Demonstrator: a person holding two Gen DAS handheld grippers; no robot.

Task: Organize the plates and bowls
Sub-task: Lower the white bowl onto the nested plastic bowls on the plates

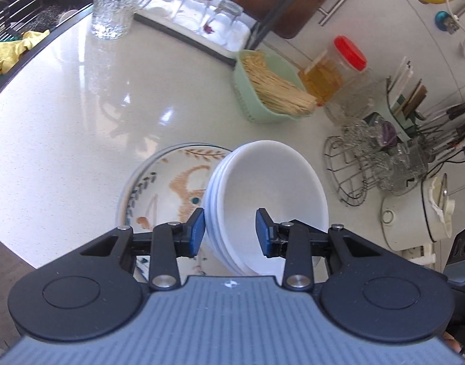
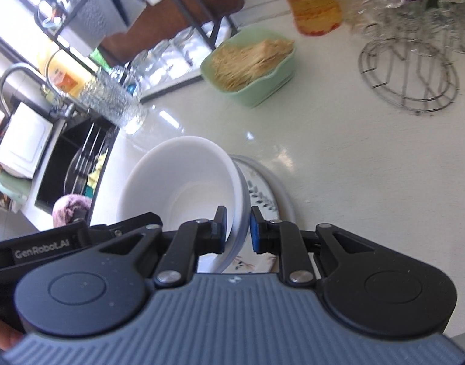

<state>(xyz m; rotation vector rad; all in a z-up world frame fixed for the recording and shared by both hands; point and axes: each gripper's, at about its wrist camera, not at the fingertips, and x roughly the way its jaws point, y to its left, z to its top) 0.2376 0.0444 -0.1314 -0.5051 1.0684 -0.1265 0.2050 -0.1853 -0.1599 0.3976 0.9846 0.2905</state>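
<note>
a stack of white bowls (image 1: 264,200) sits on patterned plates (image 1: 168,188) on the white tabletop (image 1: 65,127), in front of a green basket of toothpicks (image 1: 272,91). the left gripper (image 1: 230,232) has its fingers apart astride the stack's rim. the right gripper (image 2: 237,228) has its fingers nearly closed around the opposite rim, with slight gaps.

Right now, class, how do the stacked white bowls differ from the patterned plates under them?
The white bowls are deep and plain; the patterned plates are shallow, with leaf motifs. The bowls sit tilted; the plates lie flat on the counter. Both are round, stacked crockery.
</note>
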